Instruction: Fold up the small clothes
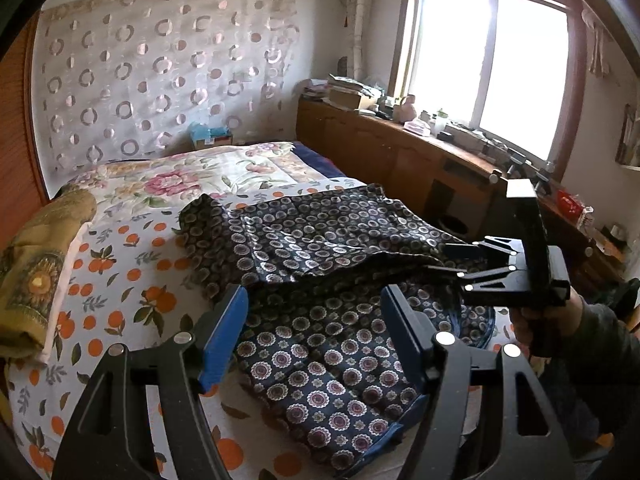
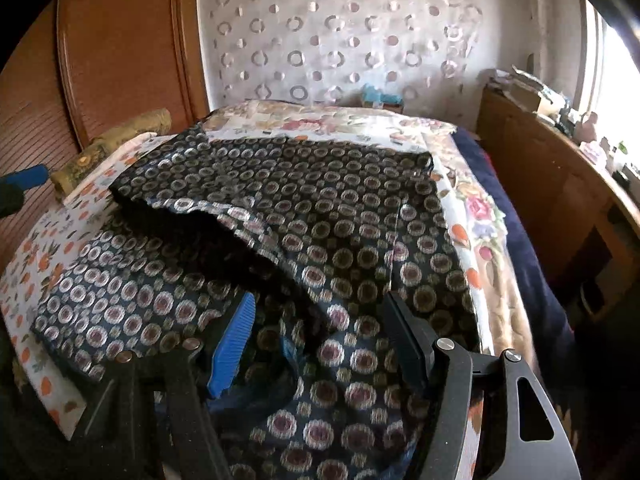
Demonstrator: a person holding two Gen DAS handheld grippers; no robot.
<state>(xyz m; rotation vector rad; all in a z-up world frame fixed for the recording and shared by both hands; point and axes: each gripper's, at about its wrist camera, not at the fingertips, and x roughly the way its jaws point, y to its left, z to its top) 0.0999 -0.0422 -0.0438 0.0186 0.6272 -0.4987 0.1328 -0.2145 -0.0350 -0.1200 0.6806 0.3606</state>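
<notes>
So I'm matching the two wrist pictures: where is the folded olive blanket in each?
Left wrist: olive blanket at the left edge, on the orange-print sheet.
Right wrist: olive blanket upper left, beyond the dark garment.
Shared landmark: circle-patterned curtain.

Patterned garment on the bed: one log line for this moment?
garment: partly folded on bed | left tongs: open, above it | right tongs: open, over it

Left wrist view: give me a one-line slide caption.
Open left gripper above a dark medallion-print garment on the orange-print bedsheet, right gripper at its edge.
</notes>
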